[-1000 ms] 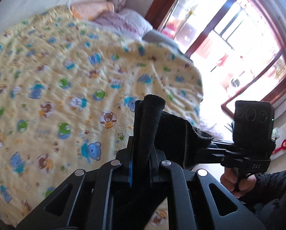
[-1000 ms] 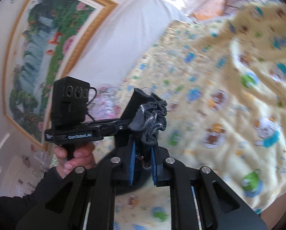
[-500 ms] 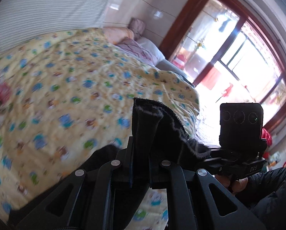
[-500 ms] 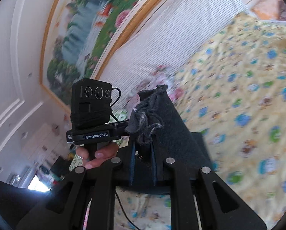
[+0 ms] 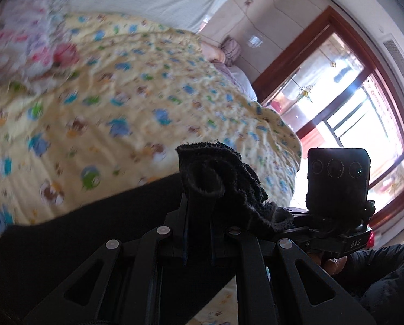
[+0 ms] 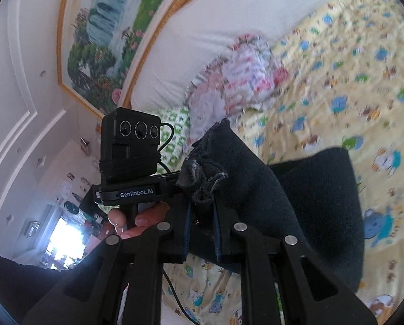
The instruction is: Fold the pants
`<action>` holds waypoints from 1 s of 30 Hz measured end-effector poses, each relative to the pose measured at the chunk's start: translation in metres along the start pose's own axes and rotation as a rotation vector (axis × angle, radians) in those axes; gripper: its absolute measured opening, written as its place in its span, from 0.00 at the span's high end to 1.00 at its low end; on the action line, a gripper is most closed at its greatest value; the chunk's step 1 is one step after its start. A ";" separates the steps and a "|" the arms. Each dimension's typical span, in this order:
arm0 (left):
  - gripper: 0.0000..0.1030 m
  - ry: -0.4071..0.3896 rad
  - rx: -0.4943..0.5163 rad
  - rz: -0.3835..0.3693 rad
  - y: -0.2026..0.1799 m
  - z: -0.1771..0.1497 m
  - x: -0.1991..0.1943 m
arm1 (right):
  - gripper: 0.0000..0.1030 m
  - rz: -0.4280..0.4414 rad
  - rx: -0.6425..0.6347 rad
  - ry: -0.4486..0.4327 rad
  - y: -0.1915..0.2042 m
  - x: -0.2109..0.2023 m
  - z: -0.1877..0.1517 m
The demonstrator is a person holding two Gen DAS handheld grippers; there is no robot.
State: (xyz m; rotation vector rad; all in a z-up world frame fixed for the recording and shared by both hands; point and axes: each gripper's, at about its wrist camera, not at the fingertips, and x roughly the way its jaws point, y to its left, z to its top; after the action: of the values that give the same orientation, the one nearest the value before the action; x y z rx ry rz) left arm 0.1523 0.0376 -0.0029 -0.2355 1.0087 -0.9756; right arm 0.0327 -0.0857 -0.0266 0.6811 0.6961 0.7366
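Note:
The black pants (image 5: 66, 243) hang lifted above a yellow cartoon-print bedspread (image 5: 120, 94). My left gripper (image 5: 199, 203) is shut on a bunched edge of the pants, which drape down to the left. My right gripper (image 6: 202, 197) is shut on another bunched edge of the pants (image 6: 296, 203), which hang down to the right over the bedspread (image 6: 351, 81). Each view shows the other gripper held close beside: the right one in the left wrist view (image 5: 337, 189), the left one in the right wrist view (image 6: 131, 146).
A white headboard (image 6: 229, 13) and a floral pillow (image 6: 237, 73) lie at the head of the bed. A framed landscape painting (image 6: 115, 21) hangs above. A wood-framed window (image 5: 351, 94) stands beyond the bed's far side, with pillows (image 5: 229, 54) nearby.
Both grippers have risen and tilted up, lifting the pants off the bed; more black cloth now hangs below each gripper. Both stay shut on the cloth.

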 end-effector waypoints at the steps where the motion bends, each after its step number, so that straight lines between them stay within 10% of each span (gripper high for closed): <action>1: 0.90 0.000 -0.012 -0.002 0.004 -0.003 0.002 | 0.85 0.000 0.007 0.014 -0.003 0.004 -0.001; 13: 0.85 -0.032 -0.122 0.035 0.034 -0.033 -0.018 | 0.84 -0.026 0.013 0.129 -0.015 0.034 -0.008; 21: 0.89 -0.133 -0.257 0.109 0.050 -0.062 -0.058 | 0.50 0.003 -0.015 0.164 -0.004 0.043 -0.010; 30: 0.89 -0.204 -0.350 0.225 0.044 -0.099 -0.089 | 0.46 0.012 -0.049 0.203 0.010 0.055 -0.010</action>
State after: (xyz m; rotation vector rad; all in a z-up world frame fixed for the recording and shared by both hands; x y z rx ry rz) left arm 0.0831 0.1572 -0.0285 -0.4907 0.9894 -0.5546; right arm 0.0517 -0.0342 -0.0428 0.5710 0.8568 0.8382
